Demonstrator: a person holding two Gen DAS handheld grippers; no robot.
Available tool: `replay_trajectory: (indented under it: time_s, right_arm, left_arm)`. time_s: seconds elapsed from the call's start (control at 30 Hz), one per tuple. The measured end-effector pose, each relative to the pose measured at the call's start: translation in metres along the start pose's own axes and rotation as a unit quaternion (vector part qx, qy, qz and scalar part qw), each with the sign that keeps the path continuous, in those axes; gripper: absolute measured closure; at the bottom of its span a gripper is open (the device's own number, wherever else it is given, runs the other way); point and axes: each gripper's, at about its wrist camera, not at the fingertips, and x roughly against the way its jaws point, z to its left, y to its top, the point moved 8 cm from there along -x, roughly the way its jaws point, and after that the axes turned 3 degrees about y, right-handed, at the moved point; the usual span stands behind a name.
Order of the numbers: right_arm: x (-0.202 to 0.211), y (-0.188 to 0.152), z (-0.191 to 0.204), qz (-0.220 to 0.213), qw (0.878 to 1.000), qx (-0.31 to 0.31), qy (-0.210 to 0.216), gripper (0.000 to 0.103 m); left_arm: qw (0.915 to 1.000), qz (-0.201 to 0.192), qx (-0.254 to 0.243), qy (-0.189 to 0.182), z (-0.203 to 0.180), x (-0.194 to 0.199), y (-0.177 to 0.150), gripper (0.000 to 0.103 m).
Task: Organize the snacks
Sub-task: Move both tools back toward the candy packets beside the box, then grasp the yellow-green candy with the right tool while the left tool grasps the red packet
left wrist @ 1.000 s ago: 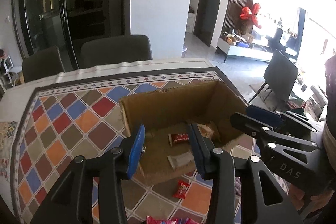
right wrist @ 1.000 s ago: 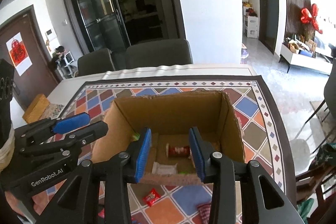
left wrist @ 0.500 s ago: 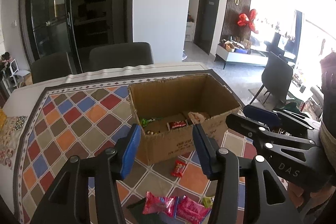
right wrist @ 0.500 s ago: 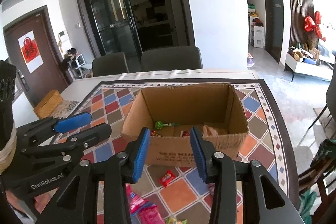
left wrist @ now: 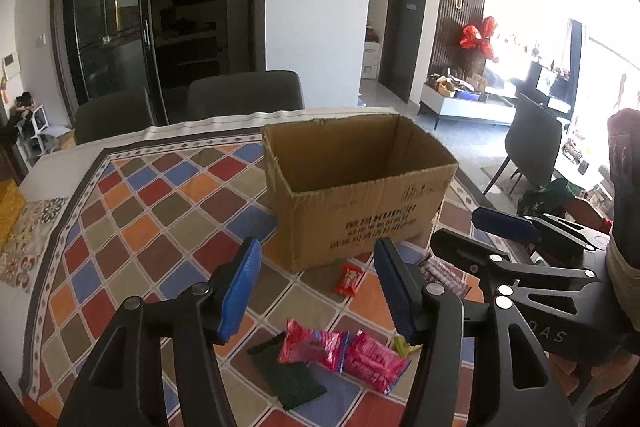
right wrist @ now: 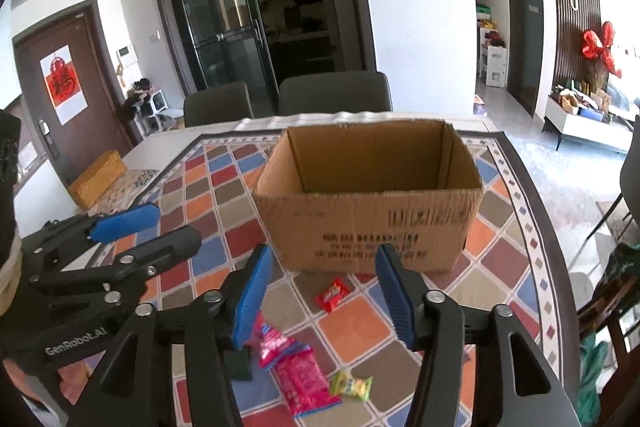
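An open cardboard box [left wrist: 360, 187] [right wrist: 368, 211] stands on the patterned tablecloth; its inside is hidden from here. In front of it lie a small red snack [left wrist: 349, 279] [right wrist: 332, 294], two pink packets [left wrist: 340, 349] [right wrist: 294, 367], a dark green packet [left wrist: 286, 375] and a small yellow-green candy [right wrist: 351, 383]. A striped packet [left wrist: 444, 275] lies to the right. My left gripper [left wrist: 316, 291] is open and empty above the snacks. My right gripper [right wrist: 324, 293] is open and empty beside it, also short of the box.
The tablecloth [left wrist: 132, 211] covers a table with dark chairs [left wrist: 244, 93] behind it. A yellow box [right wrist: 98, 177] sits at the far left table edge. Another chair [left wrist: 532, 147] stands on the floor at right.
Both grippers have pulled back and lowered from over the box. The box's inside is no longer visible and the loose snacks in front of it have come into view.
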Motion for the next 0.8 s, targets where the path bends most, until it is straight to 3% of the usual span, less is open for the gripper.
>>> replay_trajectory:
  time_s: [0.4,0.53,0.8]
  right_arm:
    - [0.004,-0.043,-0.007,0.011,0.999,-0.032,-0.02,0.046]
    - [0.003,-0.059,-0.005,0.016,0.999,-0.032,-0.026,0.041]
    - [-0.002,-0.091,-0.006,0.038,0.998,-0.039,-0.024,0.041]
  left_arm:
    - [0.9998,0.014,0.011,-0.01,0.002,0.001,-0.045,0.04]
    - [1.0,0.002,0.004,-0.002,0.0,0.006,-0.06,0.038]
    - [0.9996,-0.015,-0.005,0.023,-0.001,0.006,-0.085,0.036]
